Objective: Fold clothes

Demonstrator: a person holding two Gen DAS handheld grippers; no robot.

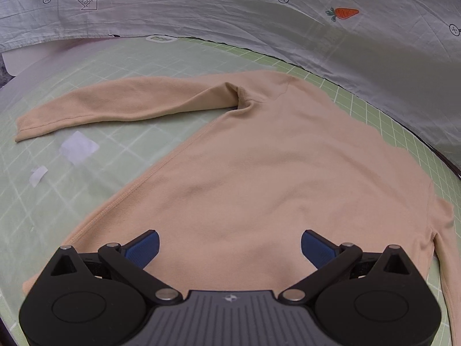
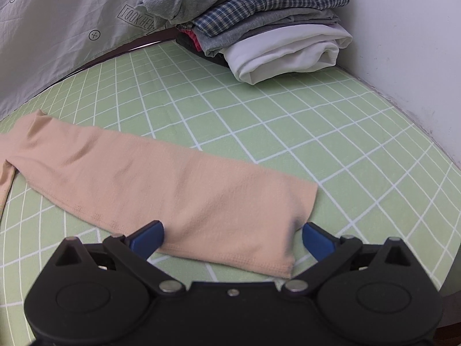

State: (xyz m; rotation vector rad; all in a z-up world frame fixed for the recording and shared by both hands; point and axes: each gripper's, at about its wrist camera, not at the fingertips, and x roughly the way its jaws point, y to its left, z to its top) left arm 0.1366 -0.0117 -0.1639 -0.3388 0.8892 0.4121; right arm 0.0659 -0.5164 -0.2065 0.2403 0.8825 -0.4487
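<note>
Peach knit, a long-sleeved top (image 1: 259,167), lies spread flat on the green gridded bench (image 2: 288,121), not yet folded anywhere that shows. Its body fills the middle of the left wrist view; one sleeve (image 1: 121,103) stretches out from the top's shoulder to its left side, and the other sleeve (image 2: 178,184) runs out from the top toward the right, its cuff ending near the right gripper (image 2: 232,238). Beyond that sleeve, at the far corner by the white wall, sits a stack of folded clothes (image 2: 259,23). A grey printed sheet (image 1: 259,28) hangs behind the top along the bench's far edge.

By my reading this is the very start of the fold — both grippers are placed but nothing is gripped. The left gripper (image 1: 229,246) hovers over the top's lower hem, jaws spread wide, blue pads on either side of bare fabric and closed on nothing; whether they brush the cloth I cannot tell. The right gripper is equally wide, its pads straddling the sleeve near the cuff, with the knit between them unpinched.

Likely next: the right gripper needs to drop onto the cuff and pinch it — then carry the sleeve inward across the top's body. Thin knit may slip or drag, so a firm bite at the hem edge seems wise.
</note>
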